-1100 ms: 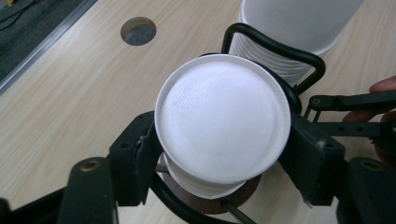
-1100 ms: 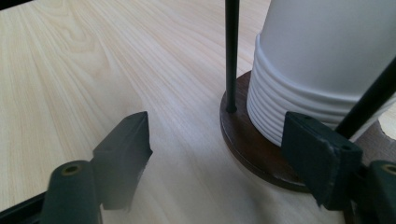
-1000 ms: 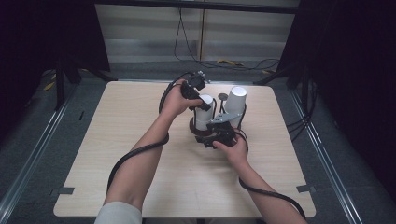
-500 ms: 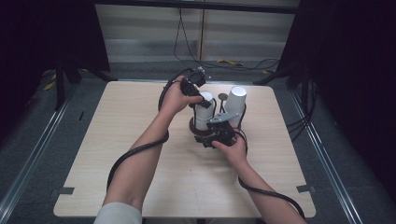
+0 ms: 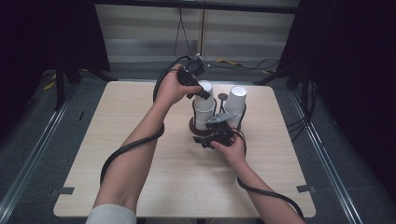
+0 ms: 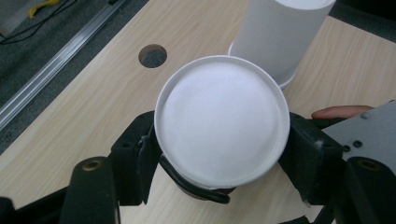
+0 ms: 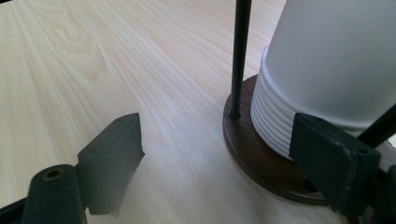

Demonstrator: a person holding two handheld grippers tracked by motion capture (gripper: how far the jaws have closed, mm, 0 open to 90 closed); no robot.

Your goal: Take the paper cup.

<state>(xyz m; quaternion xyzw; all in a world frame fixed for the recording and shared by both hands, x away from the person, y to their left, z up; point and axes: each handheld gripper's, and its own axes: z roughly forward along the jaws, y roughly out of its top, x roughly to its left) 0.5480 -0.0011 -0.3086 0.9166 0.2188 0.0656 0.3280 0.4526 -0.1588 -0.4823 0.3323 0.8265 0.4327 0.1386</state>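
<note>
A: How will the paper cup (image 6: 219, 119) handle?

B: Light and thin-walled, likely to crush; it is best pinched on opposite sides just under the stiff closed end. The left gripper (image 5: 200, 91) holds it so, inverted, jaws narrowed on its wall, atop the nested stack (image 7: 275, 123) in the dark wooden rack (image 7: 261, 168).

A: And the right gripper (image 7: 233, 158)?

B: Its jaws have just been opening; they stand wide, nothing pressed, with the stack's rims just beside one jaw. A second inverted cup (image 5: 236, 100) stands beyond.

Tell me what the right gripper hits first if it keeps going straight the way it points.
Most likely the stack of white cups on the dark wooden base; the right gripper is open, its right-hand finger already beside the stack's ribbed rims. Depth is uncertain.
</note>
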